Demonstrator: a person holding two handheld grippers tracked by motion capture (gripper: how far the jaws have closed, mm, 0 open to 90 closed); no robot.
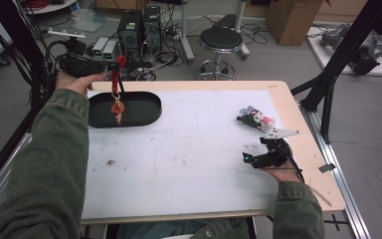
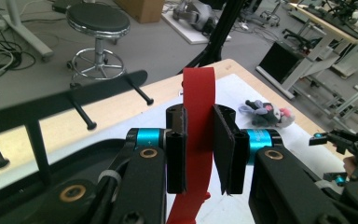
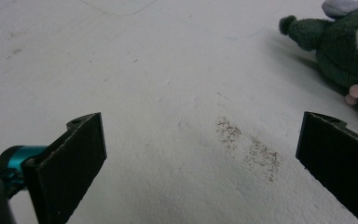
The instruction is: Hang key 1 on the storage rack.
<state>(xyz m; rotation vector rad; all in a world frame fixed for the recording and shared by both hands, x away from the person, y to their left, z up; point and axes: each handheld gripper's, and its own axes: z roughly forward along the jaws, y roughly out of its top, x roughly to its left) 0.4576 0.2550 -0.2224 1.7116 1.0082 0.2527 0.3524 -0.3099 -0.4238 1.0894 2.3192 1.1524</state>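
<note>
I have the left gripper (image 2: 200, 154) clamped on the red fabric strap (image 2: 198, 126), so its orange charm (image 1: 117, 108) dangles over the black oval tray (image 1: 144, 117) at the desk's far left. The charm's shape is too small to read. My right gripper (image 3: 200, 154) rests wide open and empty near the grey plush toy (image 1: 253, 118), whose right side runs out of the right gripper view.

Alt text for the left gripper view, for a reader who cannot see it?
The left gripper pinches a red strap between its two black jaws. Beyond lie a black peg rack, the table's wooden edge and a plush toy.
</note>
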